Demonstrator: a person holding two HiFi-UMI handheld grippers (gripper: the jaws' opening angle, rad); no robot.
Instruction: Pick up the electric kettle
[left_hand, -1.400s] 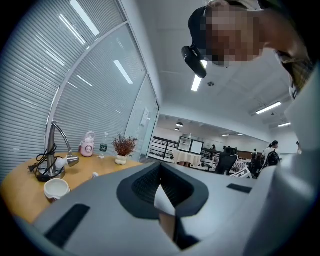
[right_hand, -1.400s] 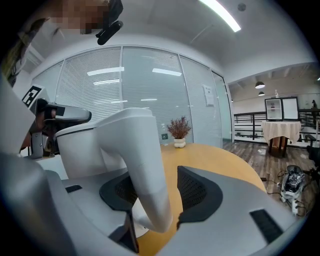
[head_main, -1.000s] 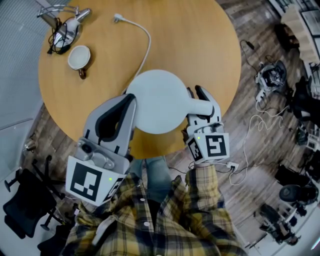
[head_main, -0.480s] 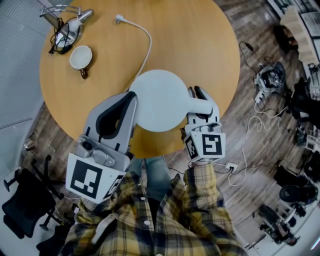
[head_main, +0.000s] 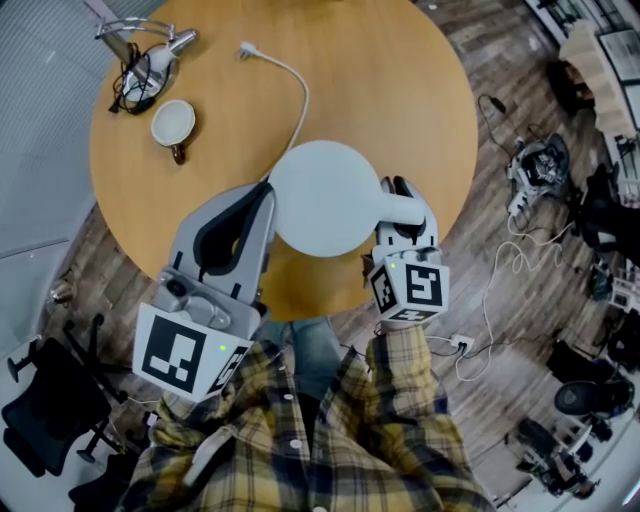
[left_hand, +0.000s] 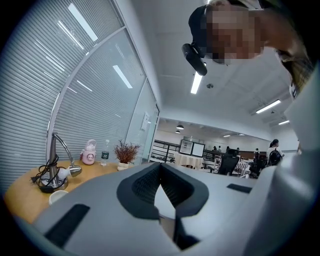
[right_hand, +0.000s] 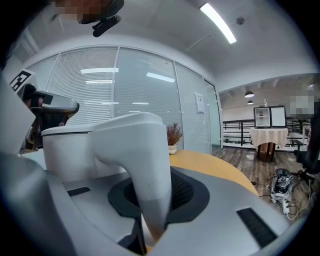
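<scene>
The white electric kettle stands near the front edge of the round wooden table. Its handle points right, and my right gripper is shut on it. In the right gripper view the handle runs down between the dark pads, with the kettle body to the left. My left gripper sits close against the kettle's left side; I cannot tell whether it touches. Its tips meet, with nothing between them. In the left gripper view the kettle's white side fills the right edge.
A white cord with a plug runs from the kettle toward the far side. A cup and a desk lamp with cables sit at the far left. Cables and gear lie on the floor at right; a black chair stands left.
My right gripper's jaws have drawn in onto the kettle's handle. The left gripper and the kettle have kept their places; only the head view has shifted a little.
</scene>
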